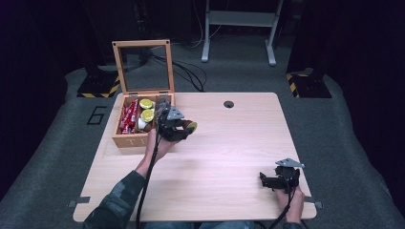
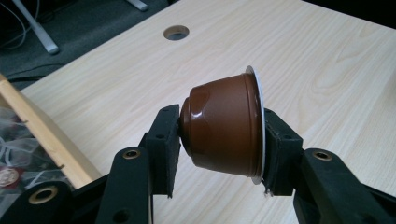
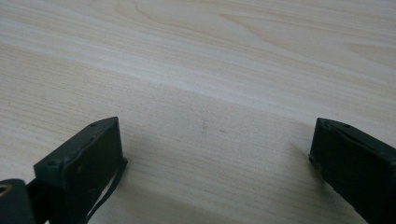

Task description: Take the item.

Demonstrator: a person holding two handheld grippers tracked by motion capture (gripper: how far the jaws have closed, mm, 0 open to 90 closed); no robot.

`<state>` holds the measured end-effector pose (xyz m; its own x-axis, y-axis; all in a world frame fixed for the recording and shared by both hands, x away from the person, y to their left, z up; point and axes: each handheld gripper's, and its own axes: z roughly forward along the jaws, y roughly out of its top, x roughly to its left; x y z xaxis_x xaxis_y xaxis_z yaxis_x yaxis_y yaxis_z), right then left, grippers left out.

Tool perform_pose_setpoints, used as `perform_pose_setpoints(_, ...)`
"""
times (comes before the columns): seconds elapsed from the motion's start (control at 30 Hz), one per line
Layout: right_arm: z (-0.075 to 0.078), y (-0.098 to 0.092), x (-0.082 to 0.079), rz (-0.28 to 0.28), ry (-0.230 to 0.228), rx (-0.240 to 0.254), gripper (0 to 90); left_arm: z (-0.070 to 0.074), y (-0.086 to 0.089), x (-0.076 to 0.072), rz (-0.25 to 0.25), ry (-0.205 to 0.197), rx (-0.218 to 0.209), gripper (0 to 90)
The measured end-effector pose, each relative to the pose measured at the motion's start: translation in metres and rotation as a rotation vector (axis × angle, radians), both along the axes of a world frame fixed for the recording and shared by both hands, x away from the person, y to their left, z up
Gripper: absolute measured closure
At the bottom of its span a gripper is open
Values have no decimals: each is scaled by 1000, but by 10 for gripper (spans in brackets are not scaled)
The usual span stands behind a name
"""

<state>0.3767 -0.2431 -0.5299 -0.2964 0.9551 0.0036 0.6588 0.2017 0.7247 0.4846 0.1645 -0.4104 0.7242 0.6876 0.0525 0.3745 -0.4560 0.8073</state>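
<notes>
Here my left gripper [image 2: 219, 135] clamps a brown coffee capsule [image 2: 223, 128] sideways above the table [image 1: 229, 143], just beside the open wooden box [image 1: 129, 139]. My right gripper [image 3: 215, 154] rests near the table's front corner, jaws spread wide, holding nothing.

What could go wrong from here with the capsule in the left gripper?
1. The left gripper pinches the brown capsule end to end, base against one jaw and foil lid against the other; the smooth tapered body could slip out, or the lid could dent.
2. It is held above the bare table, just right of the wooden box, so a drop might roll away.
3. The right gripper rests open, far off, unable to catch it.
</notes>
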Motion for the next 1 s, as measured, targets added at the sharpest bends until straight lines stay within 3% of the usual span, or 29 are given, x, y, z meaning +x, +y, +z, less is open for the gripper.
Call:
perform_pose_setpoints(0.33, 0, 0, 0, 0, 0, 0, 19, -20, -19, 3, -32, 49, 0, 546)
perform_pose_setpoints(0.63, 0, 0, 0, 0, 0, 0, 19, -38, -34, 5, -56, 83, 32, 546)
perform_pose_setpoints(1.0, 0, 0, 0, 0, 0, 0, 19, -56, -46, 8, -68, 139, 42, 545)
